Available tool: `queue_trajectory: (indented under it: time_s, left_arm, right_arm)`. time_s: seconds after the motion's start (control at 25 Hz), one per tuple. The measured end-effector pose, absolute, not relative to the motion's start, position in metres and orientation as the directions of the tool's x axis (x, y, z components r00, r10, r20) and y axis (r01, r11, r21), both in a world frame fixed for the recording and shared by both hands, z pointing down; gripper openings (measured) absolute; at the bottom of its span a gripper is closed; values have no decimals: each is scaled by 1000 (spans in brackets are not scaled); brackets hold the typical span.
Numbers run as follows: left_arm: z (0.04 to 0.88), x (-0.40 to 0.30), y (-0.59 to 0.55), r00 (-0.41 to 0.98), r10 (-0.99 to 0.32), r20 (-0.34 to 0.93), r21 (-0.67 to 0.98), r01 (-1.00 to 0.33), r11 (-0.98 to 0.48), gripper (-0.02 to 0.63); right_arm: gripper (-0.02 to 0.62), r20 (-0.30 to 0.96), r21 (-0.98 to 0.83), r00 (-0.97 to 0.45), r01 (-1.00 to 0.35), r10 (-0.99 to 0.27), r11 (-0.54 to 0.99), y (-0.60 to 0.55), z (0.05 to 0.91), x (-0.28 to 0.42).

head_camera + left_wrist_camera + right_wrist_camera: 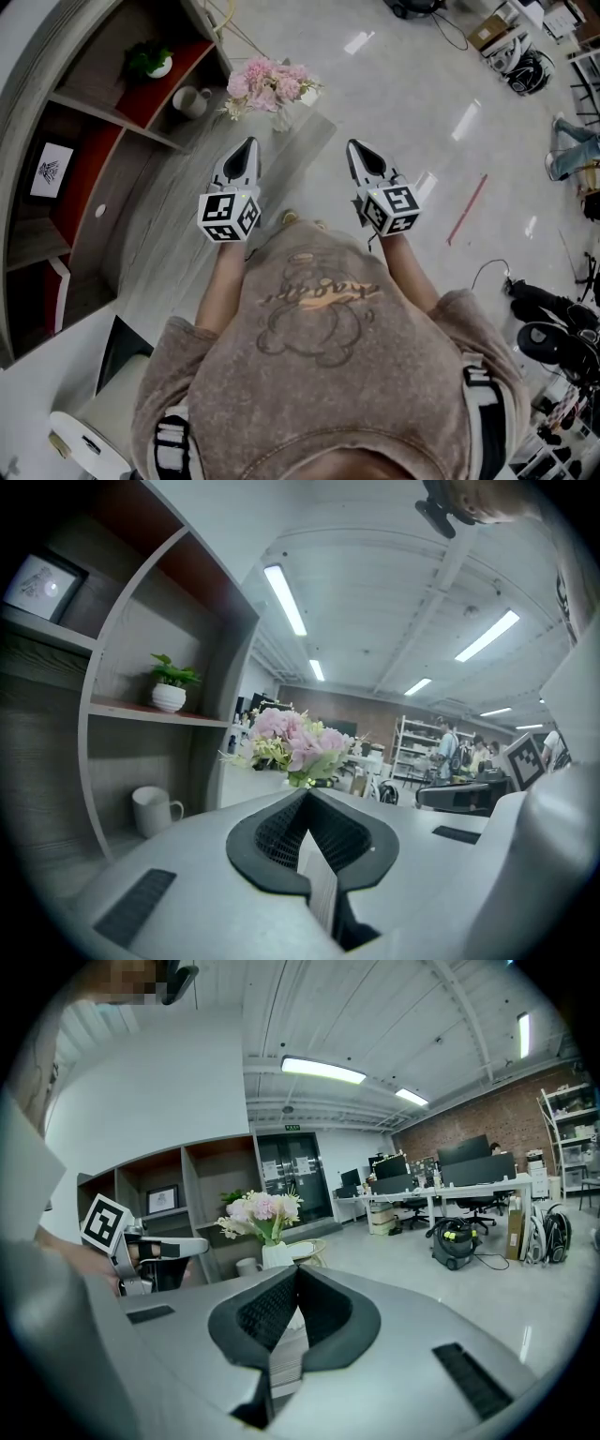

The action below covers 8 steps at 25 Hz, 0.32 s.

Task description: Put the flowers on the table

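A bunch of pink flowers (267, 82) stands in a small pale vase (282, 118) at the far corner of a grey wooden surface (178, 225). My left gripper (247, 146) and right gripper (355, 148) hover side by side short of it, both pointing toward it. Both are shut with nothing between their tips. In the left gripper view the flowers (296, 742) rise just past the closed left gripper (307, 792). In the right gripper view the flowers (260, 1211) and vase (276, 1255) stand beyond the closed right gripper (298, 1268), slightly left.
A shelf unit (103, 122) on the left holds a potted plant (150, 61), a white mug (190, 100) and a framed picture (52, 170). Polished floor (403, 94) lies to the right. Desks, chairs and a vacuum cleaner (457, 1241) stand far off.
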<state>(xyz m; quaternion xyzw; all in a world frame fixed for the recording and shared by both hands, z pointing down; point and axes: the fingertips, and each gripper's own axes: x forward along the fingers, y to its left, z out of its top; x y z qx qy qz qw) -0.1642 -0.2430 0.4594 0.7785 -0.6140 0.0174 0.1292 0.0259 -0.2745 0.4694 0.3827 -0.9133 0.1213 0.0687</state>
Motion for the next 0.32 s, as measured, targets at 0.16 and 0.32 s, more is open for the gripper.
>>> queue_trajectory:
  time_s: [0.16, 0.32]
  left_arm:
    - [463, -165, -244, 242, -951, 191, 192, -960, -205, 18]
    - [467, -164, -244, 235, -951, 202, 203, -960, -194, 18]
  right_arm:
    - [-3, 219, -172, -698, -716, -682, 677, -277, 471, 26]
    - [-3, 221, -177, -699, -715, -680, 677, -279, 472, 30]
